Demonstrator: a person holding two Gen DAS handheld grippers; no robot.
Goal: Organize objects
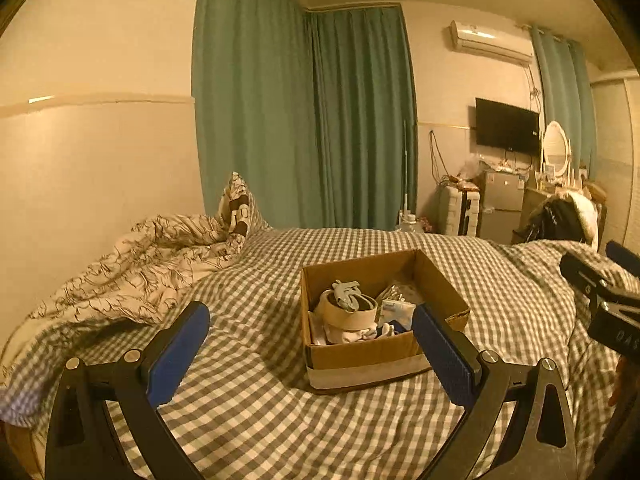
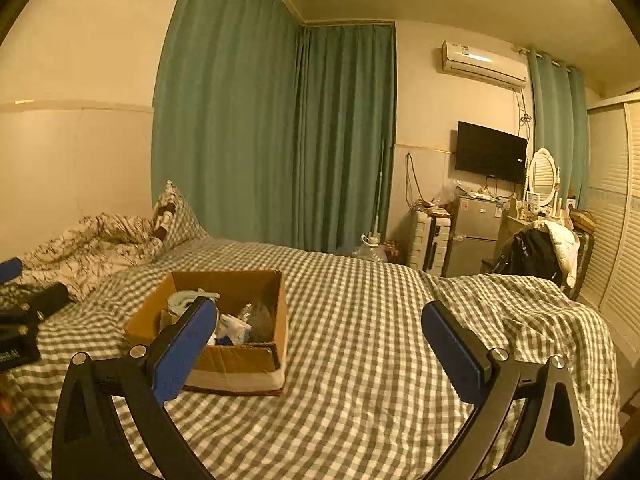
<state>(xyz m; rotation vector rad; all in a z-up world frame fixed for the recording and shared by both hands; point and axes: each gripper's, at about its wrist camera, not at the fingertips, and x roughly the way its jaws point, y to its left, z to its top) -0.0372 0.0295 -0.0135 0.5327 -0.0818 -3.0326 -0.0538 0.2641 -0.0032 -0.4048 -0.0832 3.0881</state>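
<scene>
the left gripper (image 1: 310, 336) is hovering above a bed, its two blue-padded fingers spread wide and gripping nothing. at the far left of its view a rumpled patterned duvet (image 1: 132, 264) is lying against the wall, with a pillow (image 1: 238, 208) propped up behind it. a grey and white checked sheet (image 1: 260, 400) is covering the rest of the bed. near the middle of the sheet an open cardboard box (image 1: 360, 356) is sitting, just beyond the left gripper's right finger. inside the box a roll of tape (image 1: 348, 312) is resting with a pale clip (image 1: 347, 295) on top of it, beside crumpled cloth and small packets that are too small to make out. further right the right gripper (image 2: 316, 330) is also hanging over the sheet, its fingers equally far apart and empty; in its own view the box (image 2: 240, 364) is lying to the left, behind its left finger. teal curtains (image 1: 304, 120) are hanging behind the bed, and at the far right a wall television (image 1: 507, 126) and an air conditioner (image 1: 492, 42) are showing.
</scene>
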